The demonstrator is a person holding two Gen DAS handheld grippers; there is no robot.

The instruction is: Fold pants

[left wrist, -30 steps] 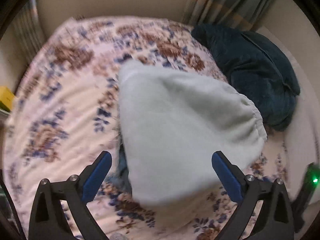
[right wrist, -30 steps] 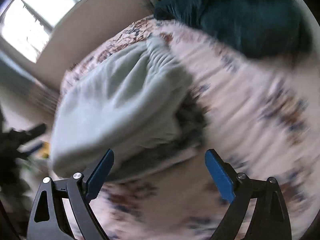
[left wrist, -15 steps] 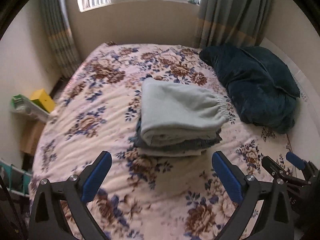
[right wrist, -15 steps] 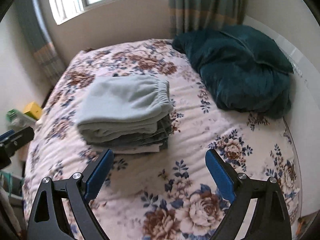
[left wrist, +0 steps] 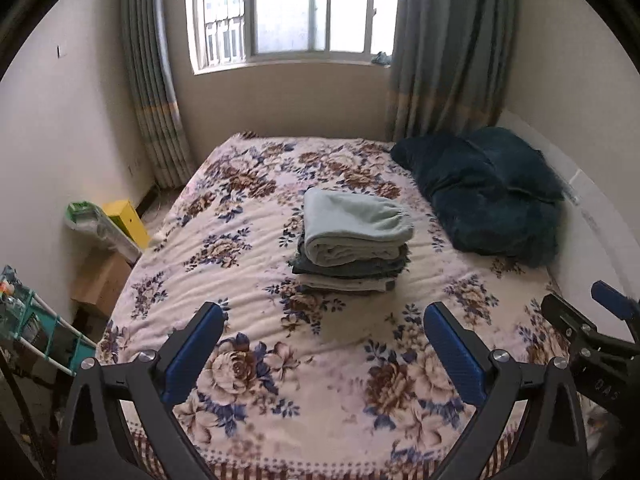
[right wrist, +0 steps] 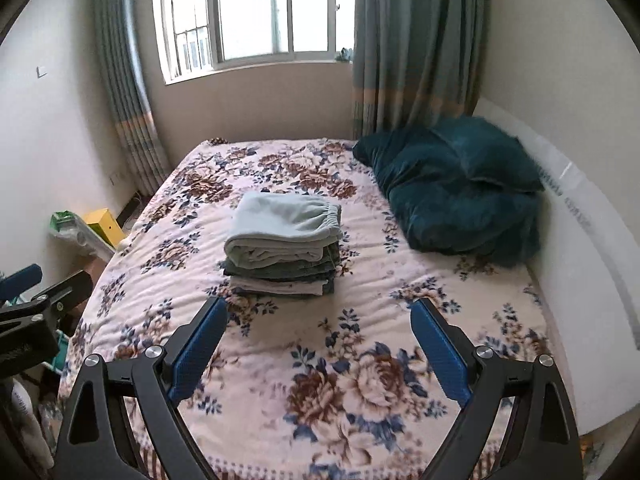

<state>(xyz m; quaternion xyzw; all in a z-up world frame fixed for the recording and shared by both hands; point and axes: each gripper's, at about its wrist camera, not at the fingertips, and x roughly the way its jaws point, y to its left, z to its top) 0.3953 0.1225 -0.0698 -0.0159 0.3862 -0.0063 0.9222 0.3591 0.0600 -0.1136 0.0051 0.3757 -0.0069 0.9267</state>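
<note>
Lower garments in the stack (right wrist: 280, 276) — mostly hidden beneath the top pants (right wrist: 286, 222)

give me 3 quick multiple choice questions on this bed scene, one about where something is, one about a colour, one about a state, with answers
1. Where does the stack of folded pants lie?
A. mid-bed on the floral blanket
B. on the windowsill
C. on the floor

2. What colour are the top pants?
A. red
B. pale mint green
C. black

3. How is the left gripper?
A. shut on the pants
B. shut on the pillow
C. open, holding nothing

Answers: 1 A, the stack rests on the blanket left of the dark teal pillow; 2 B, the top fold is light mint; 3 C, its blue pads stand wide apart over bare blanket, as do the right gripper pads.
</note>
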